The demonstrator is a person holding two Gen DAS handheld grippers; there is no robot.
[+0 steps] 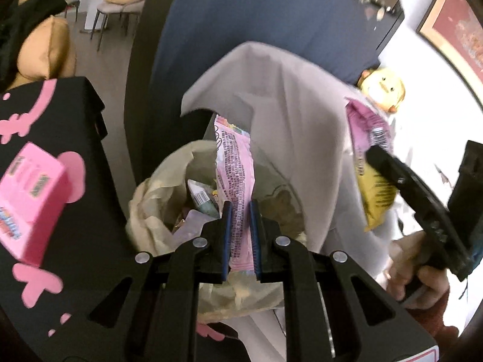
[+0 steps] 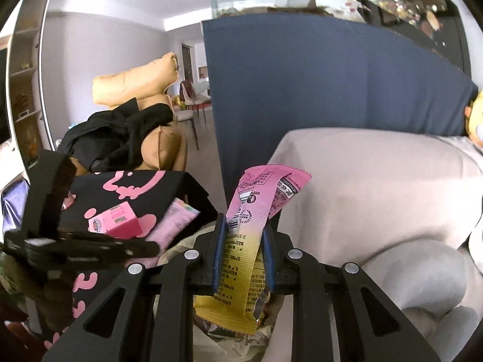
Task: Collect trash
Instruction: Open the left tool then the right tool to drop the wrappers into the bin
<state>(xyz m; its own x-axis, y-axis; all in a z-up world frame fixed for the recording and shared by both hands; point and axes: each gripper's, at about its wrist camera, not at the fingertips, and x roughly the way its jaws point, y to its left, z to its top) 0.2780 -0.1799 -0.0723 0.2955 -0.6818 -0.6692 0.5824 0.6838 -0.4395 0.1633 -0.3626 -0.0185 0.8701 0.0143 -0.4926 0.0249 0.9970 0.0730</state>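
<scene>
Wrappers fill both tools. The left gripper (image 1: 240, 211) is clenched on a pink wrapper (image 1: 234, 181) with dark printed text, its blue-edged fingers (image 1: 227, 235) pressing the strip from either side. The wrapper stands upright, its top end above the mouth of a trash bag (image 1: 157, 193), a crumpled, pale, see-through bag already holding other scraps, among them a packet with a barcode.

The right gripper (image 2: 243, 235) grips a wrapper that is pink at the top and yellow below (image 2: 244, 241). It is also upright, with its folded pink top sticking up past the fingers and its yellow end hanging below them, over the crumpled bag. From the left wrist view this same wrapper shows at the right, beside the bag, held by the other tool with a hand (image 1: 419, 274) around the handle.

To the left of the bag sits a black box with pink shapes (image 2: 126, 187); a small pink carton (image 1: 28, 199) rests on it. Behind the bag lies a pale grey cloth (image 2: 377, 181), with a dark blue panel (image 2: 317, 75) rising beyond it. A yellow toy (image 1: 383, 87) peeks out by the cloth.
</scene>
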